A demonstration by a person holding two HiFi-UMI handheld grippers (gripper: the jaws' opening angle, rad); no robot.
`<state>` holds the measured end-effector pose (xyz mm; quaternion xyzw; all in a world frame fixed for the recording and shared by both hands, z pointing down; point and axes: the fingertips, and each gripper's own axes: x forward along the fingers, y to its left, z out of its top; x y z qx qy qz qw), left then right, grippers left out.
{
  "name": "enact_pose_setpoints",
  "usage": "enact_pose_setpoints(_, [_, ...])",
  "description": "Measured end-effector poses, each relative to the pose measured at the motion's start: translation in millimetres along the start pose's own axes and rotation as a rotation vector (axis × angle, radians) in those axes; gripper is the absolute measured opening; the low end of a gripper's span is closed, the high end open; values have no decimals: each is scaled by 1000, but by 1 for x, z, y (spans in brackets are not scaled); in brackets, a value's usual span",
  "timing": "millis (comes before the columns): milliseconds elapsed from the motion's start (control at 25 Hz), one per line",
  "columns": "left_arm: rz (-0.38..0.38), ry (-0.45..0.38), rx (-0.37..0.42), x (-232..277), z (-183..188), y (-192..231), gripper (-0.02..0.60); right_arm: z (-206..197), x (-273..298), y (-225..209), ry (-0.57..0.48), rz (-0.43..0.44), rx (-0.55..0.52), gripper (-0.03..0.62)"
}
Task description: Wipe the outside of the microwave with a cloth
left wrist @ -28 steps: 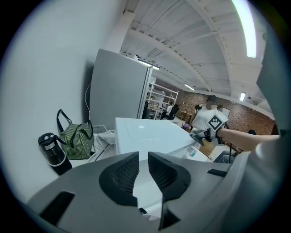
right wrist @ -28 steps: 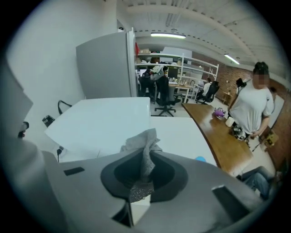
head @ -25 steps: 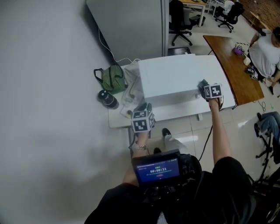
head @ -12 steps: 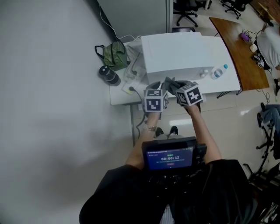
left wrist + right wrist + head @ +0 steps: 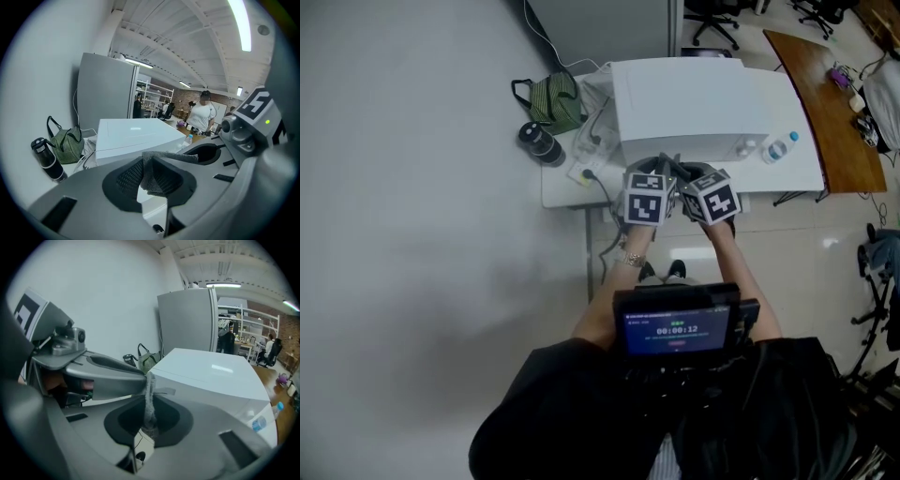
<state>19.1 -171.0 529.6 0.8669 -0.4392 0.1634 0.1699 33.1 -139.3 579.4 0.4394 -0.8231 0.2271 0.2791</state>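
Two holds on one cloth (image 5: 673,172): pinched tight in the left gripper (image 5: 151,180), and pinched as a thin upright strand in the right gripper (image 5: 149,418), with only a sliver of gap at either pair of jaws. Held in the air over the near edge of the desk (image 5: 562,192), just in front of the microwave (image 5: 689,103) and apparently not touching it. Looks like a regrip or handover rather than wiping proper (no panel under the cloth yet). Next, probably: let go with one side, spread the cloth, press flat to a face, keeping clear of the bottle (image 5: 778,147) near the desk's right edge.
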Motion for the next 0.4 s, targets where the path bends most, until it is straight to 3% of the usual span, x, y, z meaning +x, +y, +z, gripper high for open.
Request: enact_pose_setpoints(400, [12, -14, 8, 1, 10, -3, 51, 8, -4, 8, -20, 43, -8, 32])
